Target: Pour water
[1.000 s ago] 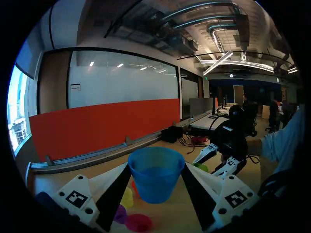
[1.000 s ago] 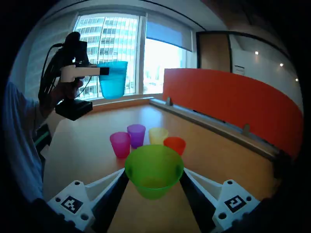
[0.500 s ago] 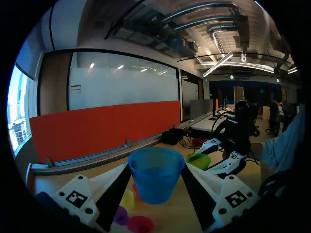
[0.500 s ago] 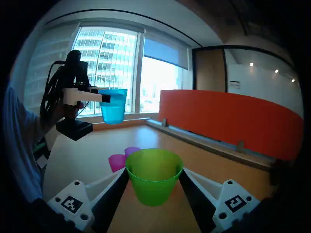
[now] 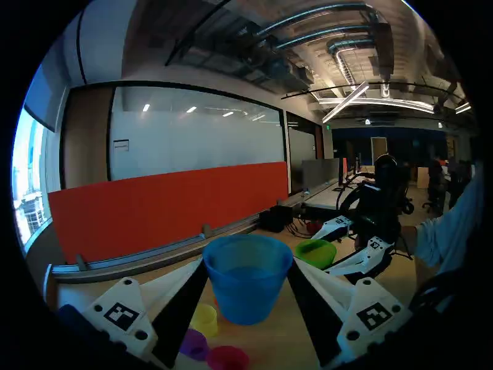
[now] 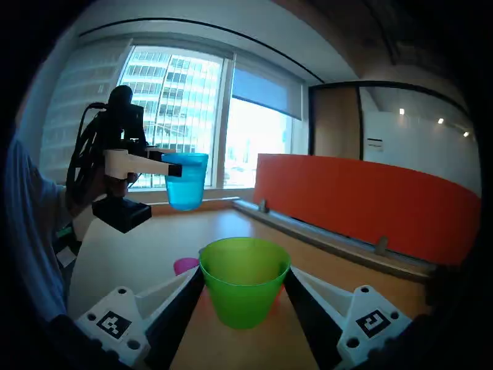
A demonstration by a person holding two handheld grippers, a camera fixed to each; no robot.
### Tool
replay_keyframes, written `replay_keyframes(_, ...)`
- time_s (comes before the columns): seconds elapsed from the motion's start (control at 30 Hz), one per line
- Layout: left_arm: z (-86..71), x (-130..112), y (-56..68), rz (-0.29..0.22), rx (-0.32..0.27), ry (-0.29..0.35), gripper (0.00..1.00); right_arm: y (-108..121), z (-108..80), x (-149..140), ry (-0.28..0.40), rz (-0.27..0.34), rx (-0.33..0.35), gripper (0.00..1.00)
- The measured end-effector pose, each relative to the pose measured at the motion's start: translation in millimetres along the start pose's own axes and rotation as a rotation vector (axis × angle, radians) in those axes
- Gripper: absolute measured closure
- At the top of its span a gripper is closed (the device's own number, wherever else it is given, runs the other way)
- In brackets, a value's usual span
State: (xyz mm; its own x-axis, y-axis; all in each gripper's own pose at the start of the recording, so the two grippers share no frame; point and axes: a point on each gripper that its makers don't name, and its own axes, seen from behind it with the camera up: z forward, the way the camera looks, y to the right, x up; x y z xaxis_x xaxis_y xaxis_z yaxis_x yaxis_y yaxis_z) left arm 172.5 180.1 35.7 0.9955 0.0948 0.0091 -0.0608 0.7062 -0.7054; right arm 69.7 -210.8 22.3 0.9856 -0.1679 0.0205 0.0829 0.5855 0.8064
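Wood desk (image 6: 148,237), orange partition (image 6: 370,197), window (image 6: 175,98) bhd blue cup (image 6: 186,182)

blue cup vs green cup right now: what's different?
Contents: the blue cup holds water to roughly half its height; the green cup looks empty.
Holder: the blue cup sits in the left gripper, the green cup in the right gripper.
Shared: both are translucent, tapered plastic cups of similar shape, upright, each clamped between its gripper's two fingers.
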Motion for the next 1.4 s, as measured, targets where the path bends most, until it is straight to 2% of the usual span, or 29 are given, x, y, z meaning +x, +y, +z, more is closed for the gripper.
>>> replay_keyframes(0.3, 1.2, 8.8, -8.6, 0.078, 0.031, 0.012, 0.13, -13.4, 12.1, 12.4, 0.024, 0.01, 0.032, 0.09)
replay_keyframes(0.6, -2.2, 30.9, -10.5, 0.173, 0.056, 0.033, 0.13, -28.6, 19.6, 21.1, 0.046, 0.022, 0.069, 0.09)
replay_keyframes(0.9, -3.8, 44.5, -9.9, 0.262, 0.082, 0.028, 0.13, -41.6, 24.7, 26.4, 0.054, 0.016, 0.101, 0.09)
replay_keyframes(1.2, -5.2, 53.7, -7.1, 0.294, 0.087, 0.027, 0.13, -47.4, 28.5, 30.3, 0.061, -0.002, 0.107, 0.09)
replay_keyframes(1.4, -4.8, 58.8, -8.2, 0.343, 0.098, 0.027, 0.13, -48.7, 30.9, 31.0, 0.062, -0.01, 0.109, 0.09)
